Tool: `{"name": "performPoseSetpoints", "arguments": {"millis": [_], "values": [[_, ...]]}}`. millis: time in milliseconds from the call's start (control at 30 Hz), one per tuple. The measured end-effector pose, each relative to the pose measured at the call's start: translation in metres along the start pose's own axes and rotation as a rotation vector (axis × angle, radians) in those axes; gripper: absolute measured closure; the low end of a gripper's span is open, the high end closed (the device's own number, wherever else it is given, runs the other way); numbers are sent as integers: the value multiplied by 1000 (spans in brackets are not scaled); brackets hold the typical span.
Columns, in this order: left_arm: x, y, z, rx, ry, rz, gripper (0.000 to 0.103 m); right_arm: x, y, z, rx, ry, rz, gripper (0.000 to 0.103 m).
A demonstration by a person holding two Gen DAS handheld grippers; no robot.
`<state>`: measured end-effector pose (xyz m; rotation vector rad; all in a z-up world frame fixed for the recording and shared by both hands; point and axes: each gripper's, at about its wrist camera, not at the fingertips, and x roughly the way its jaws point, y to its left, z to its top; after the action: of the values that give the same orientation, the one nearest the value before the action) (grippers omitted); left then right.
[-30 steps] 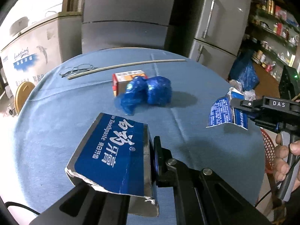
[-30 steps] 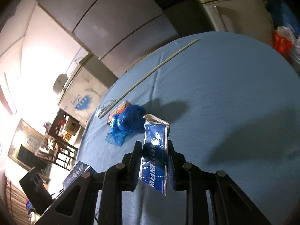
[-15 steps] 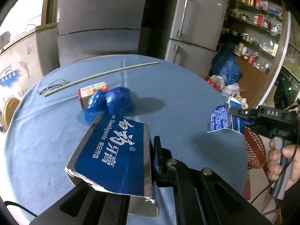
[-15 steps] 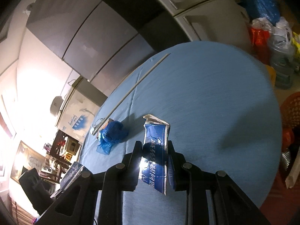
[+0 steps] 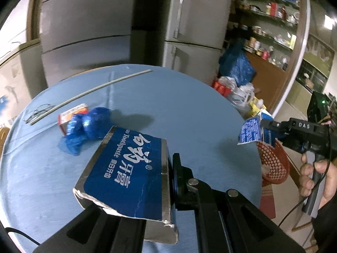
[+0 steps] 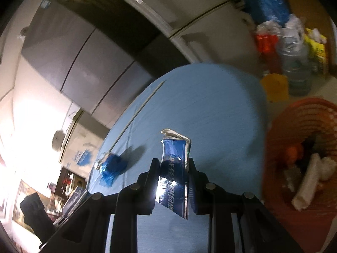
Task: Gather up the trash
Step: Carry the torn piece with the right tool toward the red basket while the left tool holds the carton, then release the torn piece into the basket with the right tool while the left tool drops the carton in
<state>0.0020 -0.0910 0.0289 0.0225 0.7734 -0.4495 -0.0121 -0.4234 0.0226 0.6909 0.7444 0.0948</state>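
Observation:
My left gripper (image 5: 134, 191) is shut on a flattened blue toothpaste box (image 5: 126, 172), held above the round blue table (image 5: 179, 109). My right gripper (image 6: 173, 181) is shut on a torn blue carton piece (image 6: 174, 168); in the left wrist view that carton piece (image 5: 251, 133) hangs past the table's right edge, over an orange mesh basket (image 5: 273, 164). The basket (image 6: 282, 135) holds several scraps. A crumpled blue plastic bag (image 5: 86, 126) and a small red-and-white box (image 5: 72, 113) lie on the table's left part.
A long thin stick (image 5: 92, 89) and a wire tangle (image 5: 38, 113) lie at the table's far left. Refrigerators (image 5: 189, 21) stand behind. Bags and bottles (image 5: 238, 88) crowd the floor to the right, with a yellow bucket (image 6: 274, 86). A person's hand (image 5: 313, 172) grips the right handle.
Both grippers have swung rightward with their loads. The orange basket has come into the right wrist view, and the blue bag has slid left and farther away in both views.

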Motion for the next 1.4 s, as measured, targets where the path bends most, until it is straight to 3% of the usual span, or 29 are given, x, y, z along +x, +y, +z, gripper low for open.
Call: {"name": "performPoseSetpoints", "arguments": {"millis": [300, 533, 1400], "values": [[14, -46, 9, 89, 15, -71, 100, -59, -77, 15, 110, -104, -148, 76], [23, -74, 16, 140, 25, -114, 100, -81, -120, 20, 171, -139, -225, 76], [57, -177, 27, 303, 73, -232, 100, -84, -196, 2, 230, -84, -346, 76]]}}
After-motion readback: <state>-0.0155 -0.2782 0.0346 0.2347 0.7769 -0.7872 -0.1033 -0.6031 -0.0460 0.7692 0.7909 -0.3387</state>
